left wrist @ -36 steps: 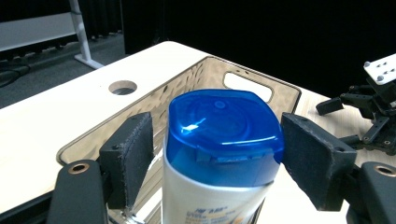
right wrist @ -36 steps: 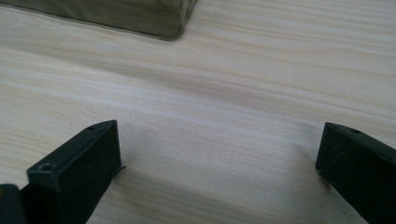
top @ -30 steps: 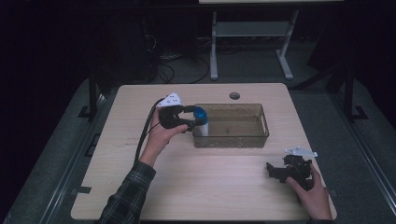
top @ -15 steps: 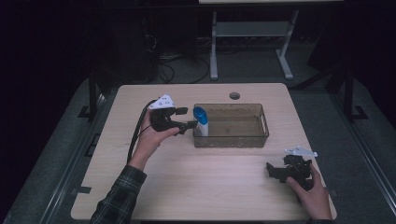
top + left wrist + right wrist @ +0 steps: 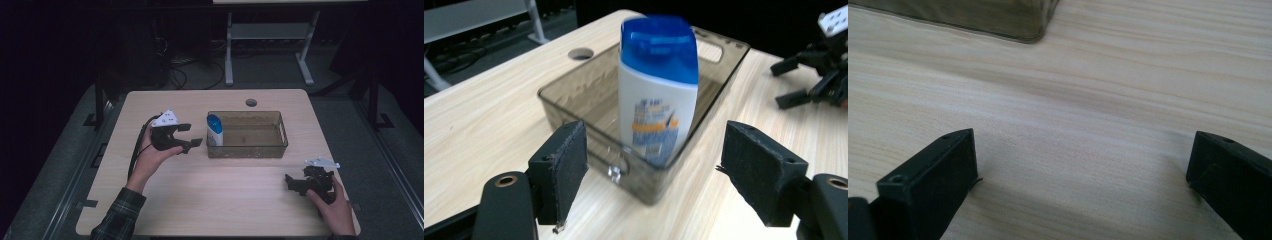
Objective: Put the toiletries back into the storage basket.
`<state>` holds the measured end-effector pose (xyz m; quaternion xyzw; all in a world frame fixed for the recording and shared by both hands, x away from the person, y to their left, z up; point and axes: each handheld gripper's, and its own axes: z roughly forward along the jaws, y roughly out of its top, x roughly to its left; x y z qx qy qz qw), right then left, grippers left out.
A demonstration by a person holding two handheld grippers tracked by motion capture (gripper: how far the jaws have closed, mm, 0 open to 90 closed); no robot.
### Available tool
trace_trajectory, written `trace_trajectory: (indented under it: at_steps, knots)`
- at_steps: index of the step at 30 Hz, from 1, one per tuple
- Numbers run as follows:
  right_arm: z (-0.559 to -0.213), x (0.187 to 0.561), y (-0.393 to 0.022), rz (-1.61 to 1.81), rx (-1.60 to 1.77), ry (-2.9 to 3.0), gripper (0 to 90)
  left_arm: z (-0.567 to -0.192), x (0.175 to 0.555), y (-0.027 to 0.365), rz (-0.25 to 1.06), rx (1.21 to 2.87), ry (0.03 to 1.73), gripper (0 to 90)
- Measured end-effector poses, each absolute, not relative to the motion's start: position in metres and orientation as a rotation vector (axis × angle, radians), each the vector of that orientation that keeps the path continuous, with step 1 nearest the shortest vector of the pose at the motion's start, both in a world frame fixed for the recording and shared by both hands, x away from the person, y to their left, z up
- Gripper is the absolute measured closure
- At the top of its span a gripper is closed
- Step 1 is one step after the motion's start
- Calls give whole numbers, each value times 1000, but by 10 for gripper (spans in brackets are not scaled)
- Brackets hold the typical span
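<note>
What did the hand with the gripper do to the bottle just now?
The left gripper let go of the bottle and pulled back to the left, jaws open. The bottle stayed standing at the left end of the bin. The right gripper kept resting on the table.

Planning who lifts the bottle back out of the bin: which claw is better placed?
Left. The left claw is open just beside the bottle, which stands at the bin's left end. The right claw rests at the table's near edge.
</note>
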<state>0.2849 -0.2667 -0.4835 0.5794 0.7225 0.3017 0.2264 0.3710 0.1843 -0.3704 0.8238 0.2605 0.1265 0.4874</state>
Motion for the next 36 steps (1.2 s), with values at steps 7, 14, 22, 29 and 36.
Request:
trace_trajectory:
  at_steps: [7, 14, 22, 29, 36]
  knots:
    - [-484, 285, -267, 830, 1597, 1993, 0, -379, 353, 200, 323, 2062, 671, 258]
    - [-483, 285, -267, 830, 1597, 1993, 0, -391, 334, 212, 361, 2116, 702, 256]
    - [-484, 285, -267, 831, 1598, 1992, 0, -410, 318, 230, 357, 2136, 761, 253]
    - [-484, 285, -267, 831, 1598, 1992, 0, -428, 304, 247, 371, 2152, 826, 253]
    - [-484, 285, -267, 830, 1598, 1992, 0, -446, 290, 265, 373, 2180, 891, 249]
